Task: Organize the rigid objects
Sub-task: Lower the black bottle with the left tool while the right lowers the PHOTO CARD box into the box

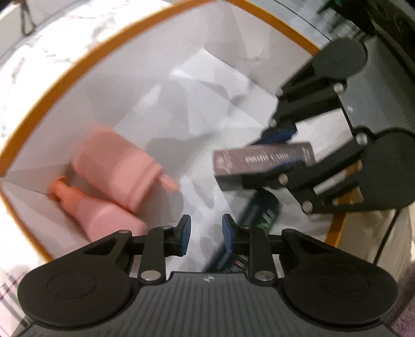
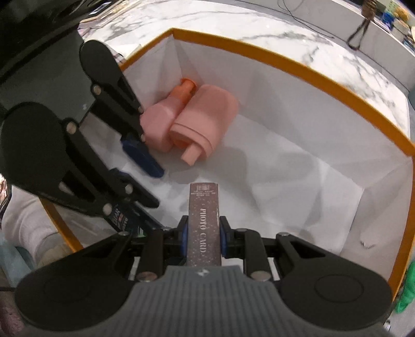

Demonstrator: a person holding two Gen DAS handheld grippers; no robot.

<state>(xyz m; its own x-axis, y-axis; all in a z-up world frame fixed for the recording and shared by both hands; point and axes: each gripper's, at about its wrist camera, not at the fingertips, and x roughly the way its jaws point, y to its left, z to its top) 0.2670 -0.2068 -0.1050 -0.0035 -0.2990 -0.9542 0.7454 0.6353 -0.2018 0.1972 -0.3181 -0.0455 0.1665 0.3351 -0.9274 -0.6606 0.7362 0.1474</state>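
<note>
Right gripper (image 2: 201, 234) clamping photo card box (image 2: 204, 223), orange-rimmed box (image 2: 285, 62), marble surface (image 2: 233, 23)

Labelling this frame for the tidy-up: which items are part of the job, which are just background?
Job:
- photo card box, held in right claw
- two pink bottles
- dark box
- orange-rimmed bin
- left claw, empty

Background:
- marble counter
- tripod

Bright, even indoor light is falling from above, casting soft grey shadows across the white box lining (image 1: 145, 85). Motion blur is smearing the pink bottles (image 1: 116, 168) in the left wrist view (the right wrist view is staying sharper). Fisheye distortion is bending the orange rim (image 2: 298, 64) and darkening the corners.
</note>
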